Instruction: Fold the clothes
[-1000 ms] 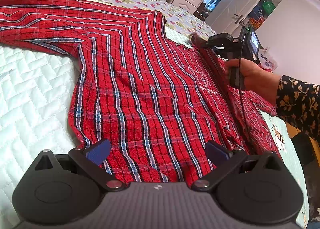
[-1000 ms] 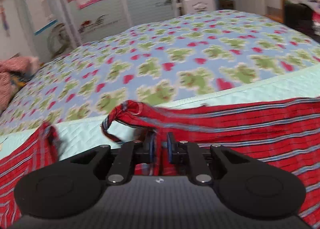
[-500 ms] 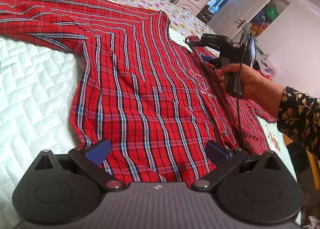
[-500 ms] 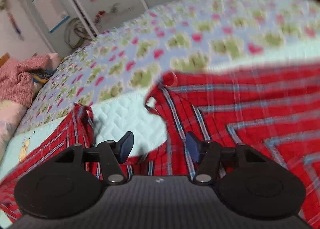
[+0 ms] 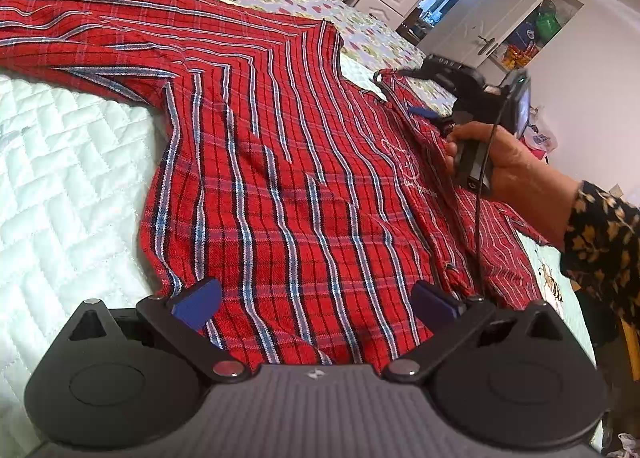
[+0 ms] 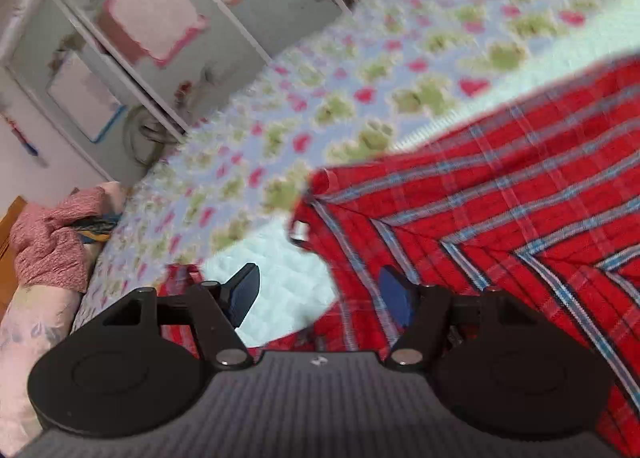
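The left gripper (image 5: 316,300) points down at the near hem of the red plaid shirt (image 5: 288,178), jaws spread wide with only flat cloth beneath them. The shirt lies spread across the white quilt (image 5: 60,186) on the bed. Farther off, a hand (image 5: 500,154) in a floral sleeve (image 5: 604,242) holds the right gripper (image 6: 320,298) near the collar. Its own view is blurred. Its jaws have just been opening and stand apart; cloth lies below them, none is pinched. The far sleeve runs out of frame.
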A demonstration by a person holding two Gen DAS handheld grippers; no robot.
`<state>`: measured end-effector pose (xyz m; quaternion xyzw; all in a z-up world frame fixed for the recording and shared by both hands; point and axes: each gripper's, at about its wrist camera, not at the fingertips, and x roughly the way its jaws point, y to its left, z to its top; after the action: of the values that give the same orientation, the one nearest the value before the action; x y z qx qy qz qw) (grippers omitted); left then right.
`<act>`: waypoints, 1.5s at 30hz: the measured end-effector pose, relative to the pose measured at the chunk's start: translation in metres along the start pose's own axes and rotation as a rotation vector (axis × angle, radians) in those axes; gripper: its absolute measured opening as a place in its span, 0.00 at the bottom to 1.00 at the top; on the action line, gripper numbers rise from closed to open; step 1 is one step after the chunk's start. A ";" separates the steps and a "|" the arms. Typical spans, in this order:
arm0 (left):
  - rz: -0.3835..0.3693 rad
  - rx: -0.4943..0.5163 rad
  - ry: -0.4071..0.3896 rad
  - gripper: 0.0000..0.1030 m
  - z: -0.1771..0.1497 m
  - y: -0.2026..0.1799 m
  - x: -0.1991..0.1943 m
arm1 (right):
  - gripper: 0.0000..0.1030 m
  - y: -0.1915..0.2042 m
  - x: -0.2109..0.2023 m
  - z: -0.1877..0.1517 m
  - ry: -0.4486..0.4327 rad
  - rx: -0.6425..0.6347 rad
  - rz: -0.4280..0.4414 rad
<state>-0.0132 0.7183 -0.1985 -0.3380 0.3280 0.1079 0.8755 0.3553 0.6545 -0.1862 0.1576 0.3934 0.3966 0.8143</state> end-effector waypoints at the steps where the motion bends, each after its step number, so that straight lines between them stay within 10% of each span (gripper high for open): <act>1: 0.000 0.000 0.001 1.00 0.000 0.000 0.000 | 0.66 0.007 -0.001 -0.003 0.021 -0.027 0.029; 7: 0.005 0.002 -0.009 1.00 -0.003 -0.001 0.000 | 0.66 0.048 0.019 -0.020 0.176 -0.025 0.242; 13: -0.005 0.004 -0.023 1.00 -0.005 0.000 -0.002 | 0.66 0.043 0.065 -0.035 0.186 0.250 0.350; 15: -0.016 -0.003 -0.023 1.00 -0.004 0.002 -0.002 | 0.29 0.035 0.074 -0.043 0.152 0.256 0.282; 17: -0.023 -0.009 -0.022 1.00 -0.004 0.003 -0.003 | 0.19 0.033 0.070 -0.049 0.121 0.253 0.246; 24: -0.020 -0.014 -0.017 1.00 -0.002 0.001 -0.003 | 0.48 0.079 -0.004 -0.060 0.064 -0.060 0.250; 29: -0.041 -0.122 -0.043 0.97 -0.002 0.009 -0.011 | 0.70 0.072 -0.035 -0.096 0.274 0.059 0.374; 31: -0.022 -0.149 -0.051 0.87 -0.002 0.010 -0.022 | 0.60 0.058 -0.025 -0.114 0.378 0.099 0.311; 33: 0.005 -0.156 -0.064 0.86 -0.002 0.009 -0.035 | 0.28 0.050 -0.025 -0.117 0.339 0.044 0.268; 40: 0.147 -0.264 -0.111 0.87 -0.029 0.022 -0.091 | 0.56 0.075 -0.097 -0.133 0.296 -0.008 0.355; 45: 0.232 -0.344 -0.082 0.87 -0.053 0.038 -0.114 | 0.50 0.059 -0.112 -0.189 0.390 0.021 0.343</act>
<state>-0.1418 0.7152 -0.1738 -0.4376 0.3057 0.2761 0.7993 0.1378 0.5956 -0.2156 0.1510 0.5146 0.5476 0.6423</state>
